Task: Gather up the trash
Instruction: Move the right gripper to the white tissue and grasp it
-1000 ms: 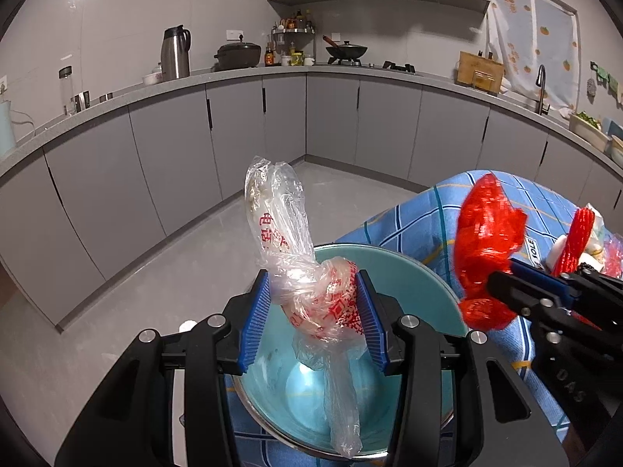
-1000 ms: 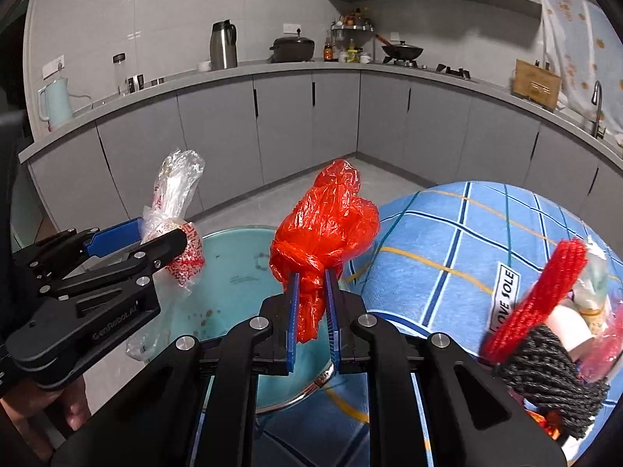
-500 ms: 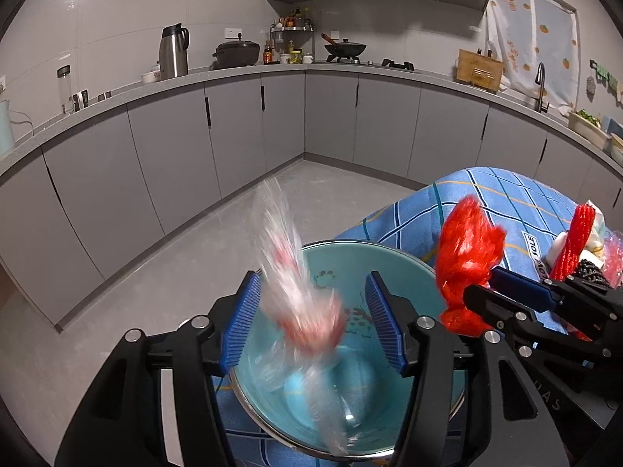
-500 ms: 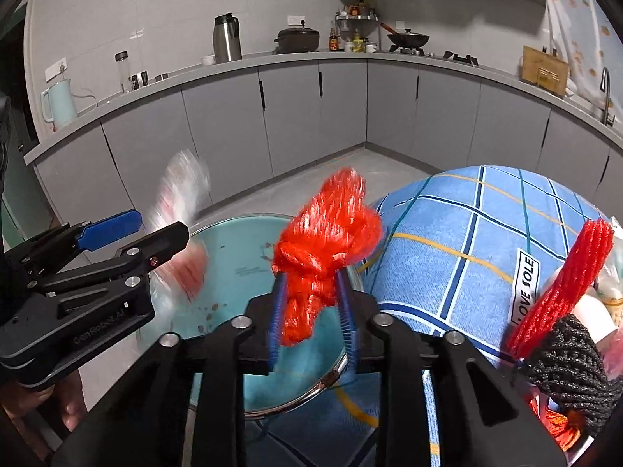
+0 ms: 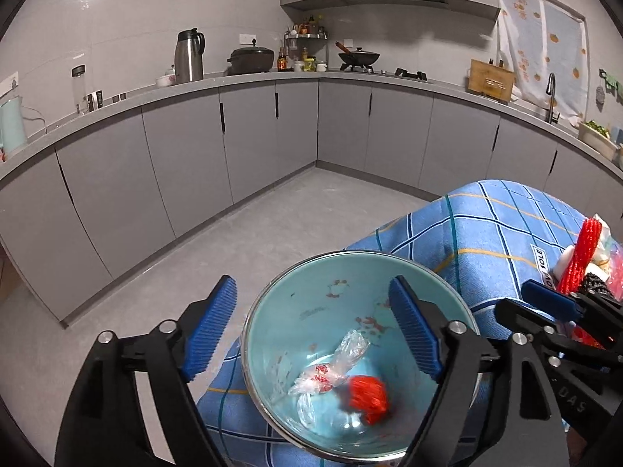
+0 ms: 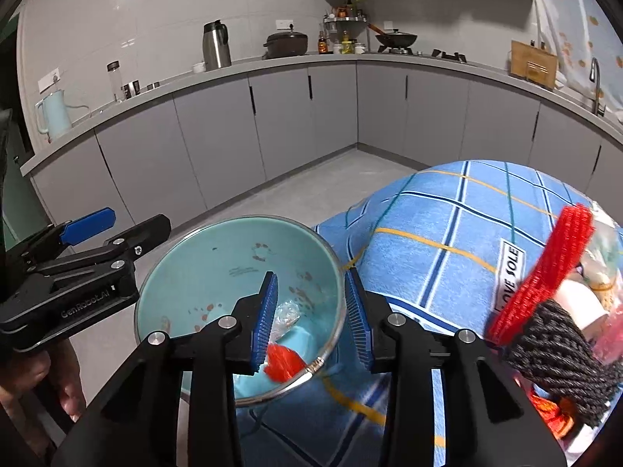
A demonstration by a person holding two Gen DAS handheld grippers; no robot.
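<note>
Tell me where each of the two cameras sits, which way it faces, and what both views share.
Left wrist: on the left gripper, looking forward and down into the teal bowl; its open blue-padded fingers frame it, the right gripper at far right.
Right wrist: on the right gripper, fingers open over the bowl's right rim; the left gripper and a hand show at left.
Shared: bowl, clear bag, red bag, blue checked cloth, grey cabinets.

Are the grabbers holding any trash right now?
No. Both the left gripper and right gripper are open and empty; the clear bag and red bag lie in the bowl.
</note>
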